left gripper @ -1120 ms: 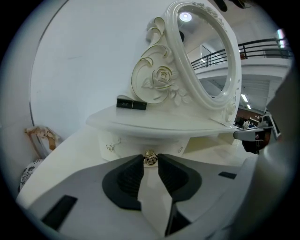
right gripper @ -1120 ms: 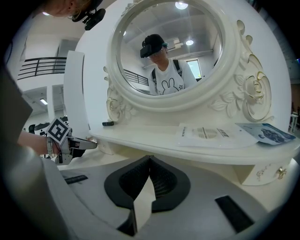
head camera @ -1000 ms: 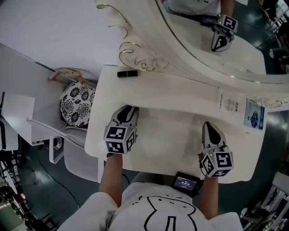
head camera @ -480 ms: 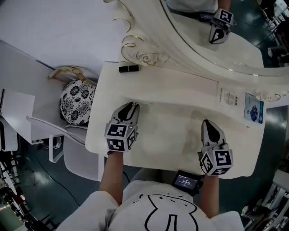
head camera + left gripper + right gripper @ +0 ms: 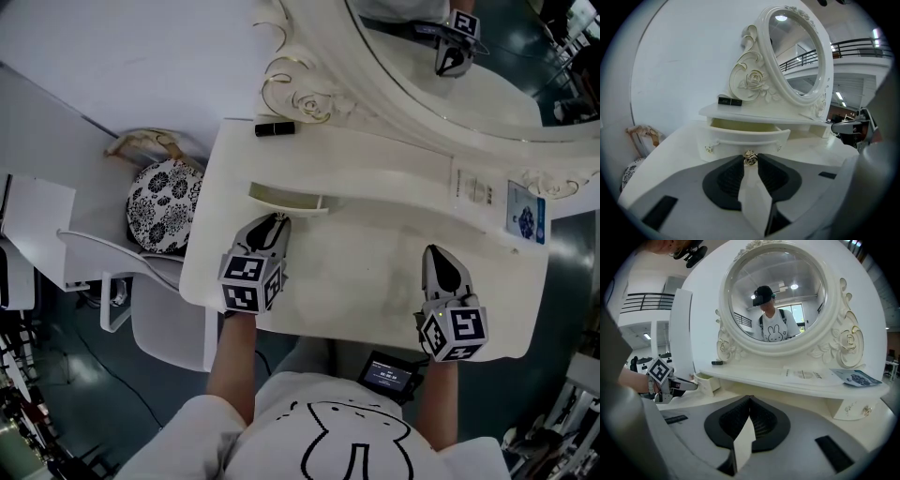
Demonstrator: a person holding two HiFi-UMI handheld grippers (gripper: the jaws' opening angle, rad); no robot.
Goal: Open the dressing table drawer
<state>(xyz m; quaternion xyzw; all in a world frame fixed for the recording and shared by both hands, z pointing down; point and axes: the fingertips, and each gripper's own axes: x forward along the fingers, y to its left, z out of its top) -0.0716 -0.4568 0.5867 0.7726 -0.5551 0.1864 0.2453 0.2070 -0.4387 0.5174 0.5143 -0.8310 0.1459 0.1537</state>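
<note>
My left gripper (image 5: pixel 750 162) is clamped on the small gilt knob (image 5: pixel 750 158) at the very tips of the pads, low in the middle of the left gripper view. It is a shallow hold on a rounded, lumpy thing, and I think that is the first risk: if I pull upward or sideways instead of straight along the drawer's run, the knob could pop out from between the pads.

Just behind the knob, the drawer (image 5: pixel 740 137) stands partly open, with its pale inside showing under the shelf. In the head view it sits left of centre, just above my left gripper (image 5: pixel 272 225). Its front is curved, so I judge a skewed pull could jam it in its slot. A pull that goes too far could bring it right out, since I see nothing that would stop it.

A black tube (image 5: pixel 275 128) lies on the shelf above the drawer, toward the upper left of the head view. A jerk could set it rolling off the edge.

My right gripper (image 5: pixel 750 401) has its jaws pressed together on nothing. At the lower right of the head view it sits over the tabletop (image 5: pixel 366 291), well apart from the drawer, and it braces nothing, so a stuck drawer could drag the table toward me.
</note>
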